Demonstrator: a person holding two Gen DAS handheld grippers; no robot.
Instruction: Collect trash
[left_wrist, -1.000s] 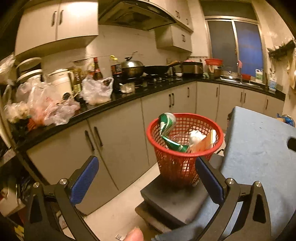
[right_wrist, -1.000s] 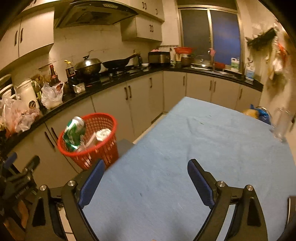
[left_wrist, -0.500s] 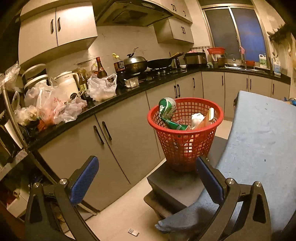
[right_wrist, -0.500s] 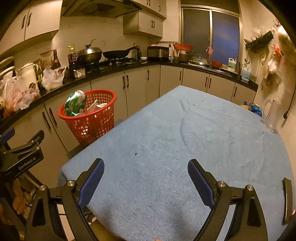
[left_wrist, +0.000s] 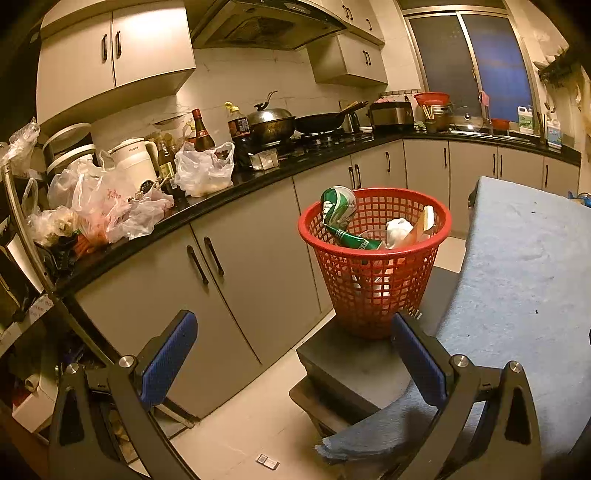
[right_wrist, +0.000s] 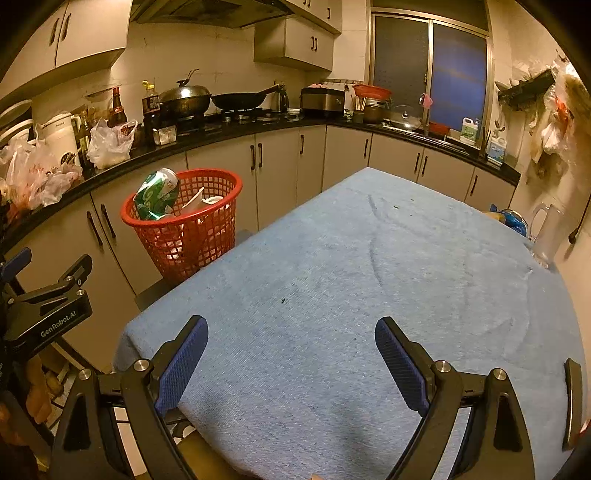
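Both the left gripper (left_wrist: 291, 350) and right gripper (right_wrist: 291, 354) were spread, empty. The red basket (left_wrist: 373, 280), at 12 o'clock, held a green can (left_wrist: 338, 206): light, dentable, best pinched mid-body.

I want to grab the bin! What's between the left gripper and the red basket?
In the left wrist view, only the dark stool top that the red basket stands on lies ahead of the open left gripper; nothing blocks it.

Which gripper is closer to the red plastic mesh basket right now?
Left. The left gripper points straight at the red plastic mesh basket; the right gripper hovers over the blue tablecloth, basket off left.
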